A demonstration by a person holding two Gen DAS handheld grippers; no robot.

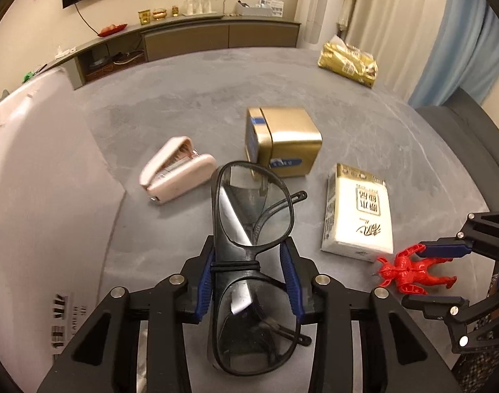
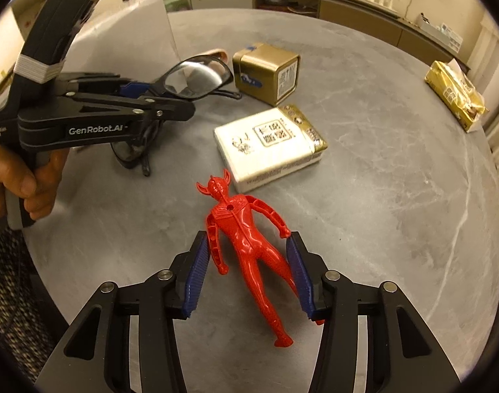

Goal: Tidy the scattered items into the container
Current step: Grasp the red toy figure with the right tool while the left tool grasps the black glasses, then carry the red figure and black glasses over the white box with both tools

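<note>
My left gripper point(image 1: 251, 262) is shut on a pair of black-framed glasses point(image 1: 252, 229), clamped at the bridge, with one lens pointing forward and the other back toward the camera. The right wrist view shows those glasses point(image 2: 197, 78) in the left gripper point(image 2: 138, 90), low over the table. A red toy figure point(image 2: 246, 239) lies flat on the grey table point(image 2: 380, 196). My right gripper point(image 2: 247, 262) stands open astride it, pads close beside its arms. The big white container point(image 1: 36, 180) stands at the left.
A pink stapler point(image 1: 177, 173), a gold tin point(image 1: 282, 140) and a white tissue pack point(image 1: 357, 216) lie mid-table. A gold packet point(image 1: 347, 62) sits at the far edge. A hand point(image 2: 16, 180) holds the left gripper's handle. A dark chair point(image 1: 472, 137) stands to the right.
</note>
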